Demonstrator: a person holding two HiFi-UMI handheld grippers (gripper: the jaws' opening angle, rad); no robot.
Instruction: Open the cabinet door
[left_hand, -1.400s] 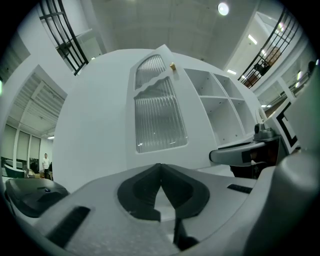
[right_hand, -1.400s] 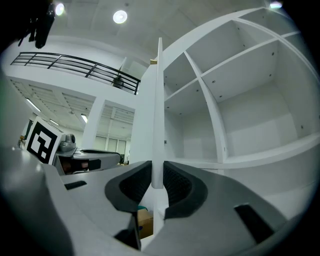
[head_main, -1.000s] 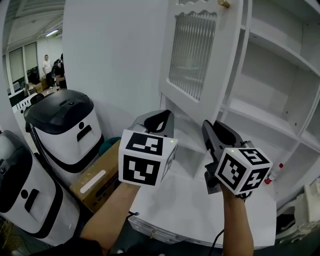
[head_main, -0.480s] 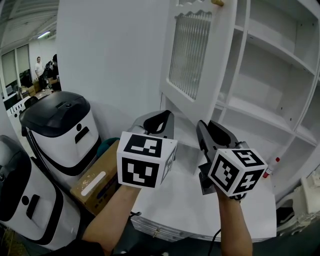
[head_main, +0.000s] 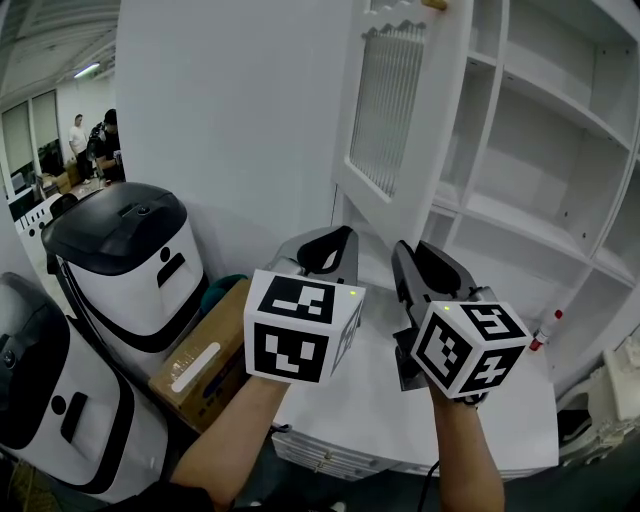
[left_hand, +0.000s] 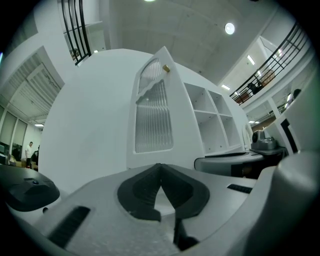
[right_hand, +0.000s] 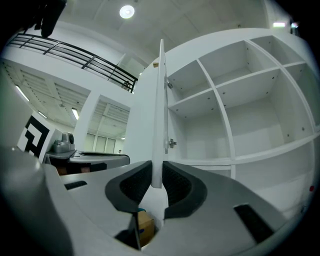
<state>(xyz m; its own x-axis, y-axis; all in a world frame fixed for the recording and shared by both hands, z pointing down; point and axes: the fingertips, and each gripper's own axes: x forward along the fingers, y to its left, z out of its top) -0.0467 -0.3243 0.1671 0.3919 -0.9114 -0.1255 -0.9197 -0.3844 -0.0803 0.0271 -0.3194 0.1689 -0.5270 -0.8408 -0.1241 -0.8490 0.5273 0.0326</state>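
Clamped lower free edge of cabinet door (head_main: 385, 120) in right gripper (right_hand: 156, 176), jaws about half closed on panel. Found door upright, edge-on, dead ahead of those jaws, swung clear of shelves (head_main: 540, 230). Had left gripper (left_hand: 160, 172) pinched together, empty, off door's ribbed-glass face, farther from edge.

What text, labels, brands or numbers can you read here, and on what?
No readable words or numbers anywhere.
On the cardboard box: a white label, too blurred to read.
On the left gripper and right gripper: cubes with black-and-white square markers, no letters.
On the cabinet door, in the right gripper: nothing printed.
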